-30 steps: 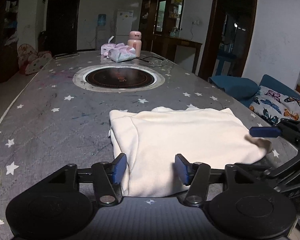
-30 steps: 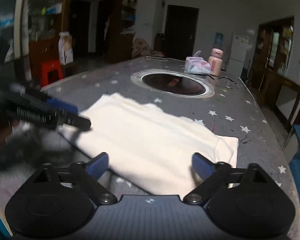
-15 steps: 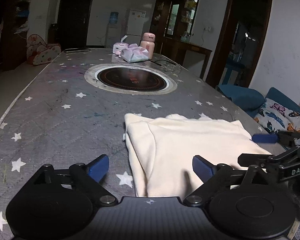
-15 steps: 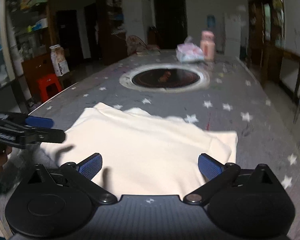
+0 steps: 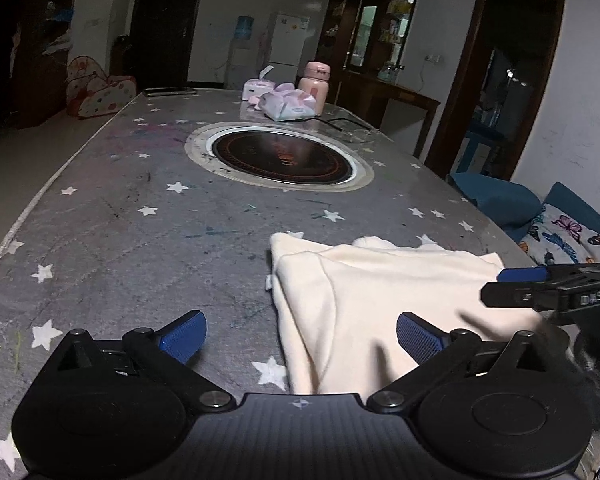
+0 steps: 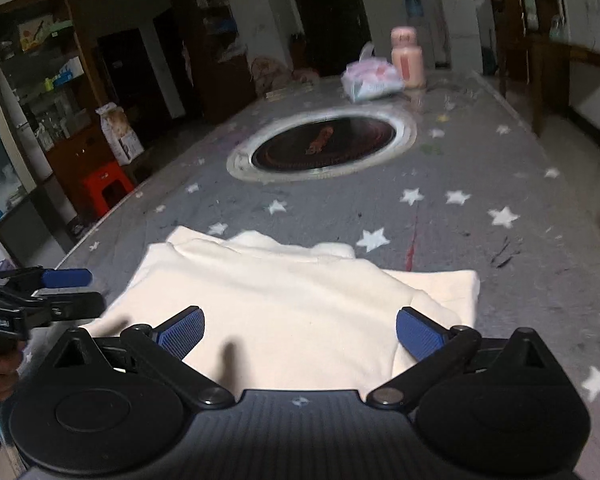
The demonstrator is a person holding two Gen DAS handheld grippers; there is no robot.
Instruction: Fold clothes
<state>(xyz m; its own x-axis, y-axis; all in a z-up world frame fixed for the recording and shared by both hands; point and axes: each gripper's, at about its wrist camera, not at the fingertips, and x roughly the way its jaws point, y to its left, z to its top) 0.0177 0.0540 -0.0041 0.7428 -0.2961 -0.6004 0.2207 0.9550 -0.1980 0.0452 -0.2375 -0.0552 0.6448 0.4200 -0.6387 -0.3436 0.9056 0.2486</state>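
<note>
Cream fabric, a folded garment (image 6: 284, 312), lies flat on the near end of the grey star-patterned counter (image 5: 120, 240). The left tongs (image 5: 300, 334) and right tongs (image 6: 298, 332) both hover just above its near edge, spread wide and gripping nothing, likely poised for a further fold. Beyond sit a round inset burner (image 5: 280, 156), then a pink bottle (image 5: 315, 86) by tissue packs.

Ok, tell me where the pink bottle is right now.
The pink bottle stands at the far end of the star-print table, beyond the round cooktop, right beside the wipes pack; the right wrist view shows it too.
</note>
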